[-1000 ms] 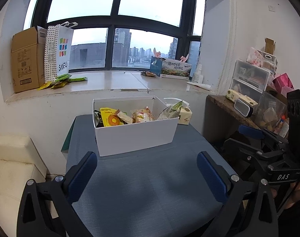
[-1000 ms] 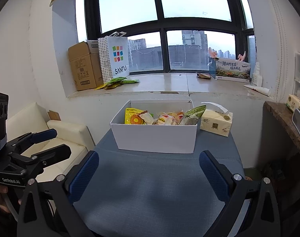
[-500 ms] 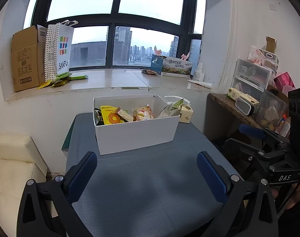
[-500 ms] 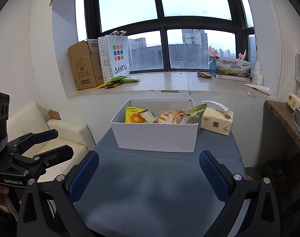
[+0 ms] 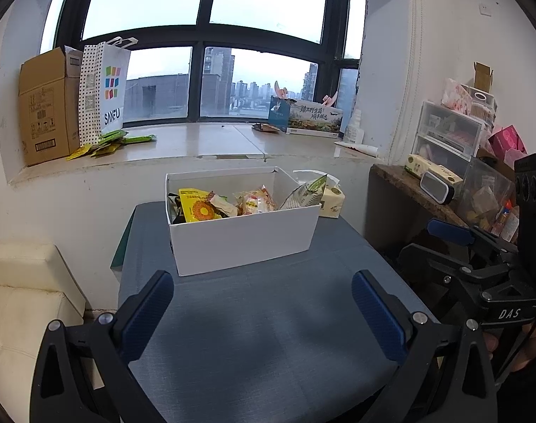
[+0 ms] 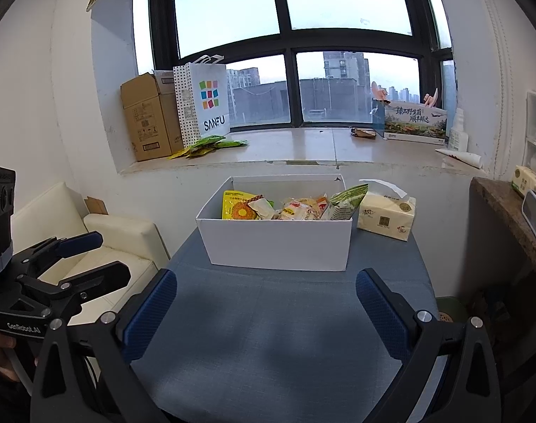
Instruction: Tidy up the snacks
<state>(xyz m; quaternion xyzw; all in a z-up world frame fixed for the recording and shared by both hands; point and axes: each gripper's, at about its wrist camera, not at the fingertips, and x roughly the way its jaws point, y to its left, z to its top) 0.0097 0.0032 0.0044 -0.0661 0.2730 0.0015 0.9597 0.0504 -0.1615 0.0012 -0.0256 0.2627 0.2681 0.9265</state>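
table (image 5: pixel 268 317) with blue-grey cloth fills the lower frame, sofa (image 5: pixel 21 299) off its left side, wide sill (image 6: pixel 303 148) behind it. white box (image 6: pixel 278 243) sits at the far middle of the table, open top, packed with snacks (image 6: pixel 289 208): yellow pack (image 5: pixel 197 206) at left, pale wrapped ones in the middle, green-white bag (image 6: pixel 345 204) leaning on the right wall. tissue pack (image 6: pixel 386 218) just beside the box on the right, on the table. cardboard box (image 6: pixel 148 120) and sanfu bag (image 6: pixel 206 102) upright on the sill, green sachets (image 6: pixel 211 142) lying in front of them. left gripper (image 5: pixel 262 312) wide open, empty, over the near table, well short of the box. right gripper (image 6: pixel 266 308) likewise spread wide, nothing between its fingers.
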